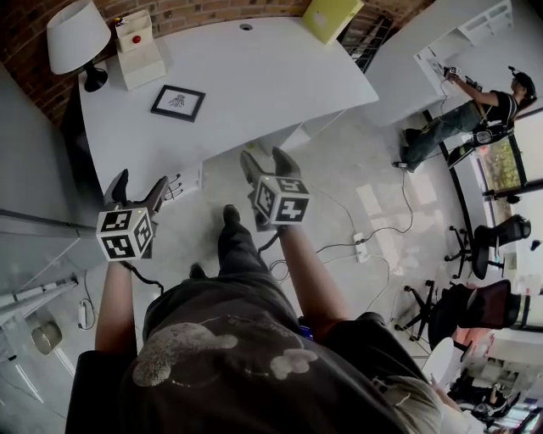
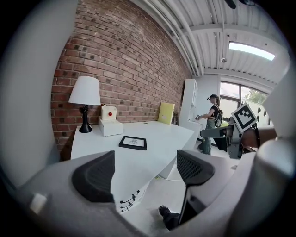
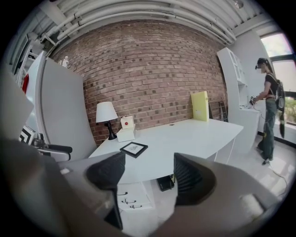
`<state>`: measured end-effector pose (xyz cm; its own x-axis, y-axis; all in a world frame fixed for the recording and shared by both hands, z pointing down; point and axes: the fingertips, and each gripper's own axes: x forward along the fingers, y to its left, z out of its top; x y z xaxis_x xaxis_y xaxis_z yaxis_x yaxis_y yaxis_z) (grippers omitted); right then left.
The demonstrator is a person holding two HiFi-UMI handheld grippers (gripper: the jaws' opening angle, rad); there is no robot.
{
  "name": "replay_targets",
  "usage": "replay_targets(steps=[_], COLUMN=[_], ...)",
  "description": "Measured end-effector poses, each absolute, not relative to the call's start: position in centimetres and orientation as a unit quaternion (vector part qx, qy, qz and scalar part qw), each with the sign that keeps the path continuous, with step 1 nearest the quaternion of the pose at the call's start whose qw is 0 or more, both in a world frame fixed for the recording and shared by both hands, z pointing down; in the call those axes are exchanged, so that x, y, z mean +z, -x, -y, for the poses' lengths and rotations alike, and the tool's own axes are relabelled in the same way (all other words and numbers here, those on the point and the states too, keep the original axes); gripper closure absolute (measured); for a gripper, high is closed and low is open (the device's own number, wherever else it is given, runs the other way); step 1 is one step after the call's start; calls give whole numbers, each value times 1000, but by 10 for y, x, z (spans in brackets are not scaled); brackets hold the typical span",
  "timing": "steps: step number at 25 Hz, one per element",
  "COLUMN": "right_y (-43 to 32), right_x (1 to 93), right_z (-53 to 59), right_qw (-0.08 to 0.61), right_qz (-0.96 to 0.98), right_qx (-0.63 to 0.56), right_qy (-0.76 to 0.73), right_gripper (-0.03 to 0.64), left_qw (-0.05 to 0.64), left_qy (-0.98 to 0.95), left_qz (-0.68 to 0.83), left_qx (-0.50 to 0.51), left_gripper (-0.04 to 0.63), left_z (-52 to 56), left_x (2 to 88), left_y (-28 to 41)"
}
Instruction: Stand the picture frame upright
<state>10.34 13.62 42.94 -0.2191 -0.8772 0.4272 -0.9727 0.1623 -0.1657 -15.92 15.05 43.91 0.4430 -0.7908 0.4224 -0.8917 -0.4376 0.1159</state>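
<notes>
A black picture frame (image 1: 177, 102) lies flat on the white desk (image 1: 254, 76), toward its left side. It also shows lying flat in the left gripper view as the picture frame (image 2: 133, 142) and in the right gripper view as the picture frame (image 3: 134, 148). My left gripper (image 1: 141, 187) hangs over the floor short of the desk's front edge, jaws open and empty. My right gripper (image 1: 265, 162) is beside it, a bit nearer the desk, also open and empty. Both point toward the desk, well short of the frame.
A white lamp (image 1: 76, 38) and a white box with a red button (image 1: 136, 42) stand at the desk's back left. A yellow folder (image 1: 329, 15) leans at the back. A drawer unit (image 1: 182, 182) sits under the desk. A person (image 1: 462, 114) stands at a far counter. Office chairs (image 1: 488, 242) and floor cables (image 1: 365, 242) lie right.
</notes>
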Motion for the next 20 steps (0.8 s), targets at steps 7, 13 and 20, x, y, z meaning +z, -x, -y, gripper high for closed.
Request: replay_targets(steps=[7, 13, 20], right_y=[-109, -113, -97], right_x=[453, 460, 471], right_z=[-61, 26, 95], right_qw=[126, 141, 165], right_qz=[776, 802, 840], right_qx=[227, 229, 235], right_qy=[-575, -533, -460], right_gripper=[296, 296, 296], left_qw=[173, 184, 202], left_qy=[-804, -771, -730], left_qz=[542, 581, 620], left_qx=[171, 184, 203], left_gripper=[186, 186, 187], left_z=[-101, -47, -4], left_x=[450, 456, 459], left_y=[156, 151, 145])
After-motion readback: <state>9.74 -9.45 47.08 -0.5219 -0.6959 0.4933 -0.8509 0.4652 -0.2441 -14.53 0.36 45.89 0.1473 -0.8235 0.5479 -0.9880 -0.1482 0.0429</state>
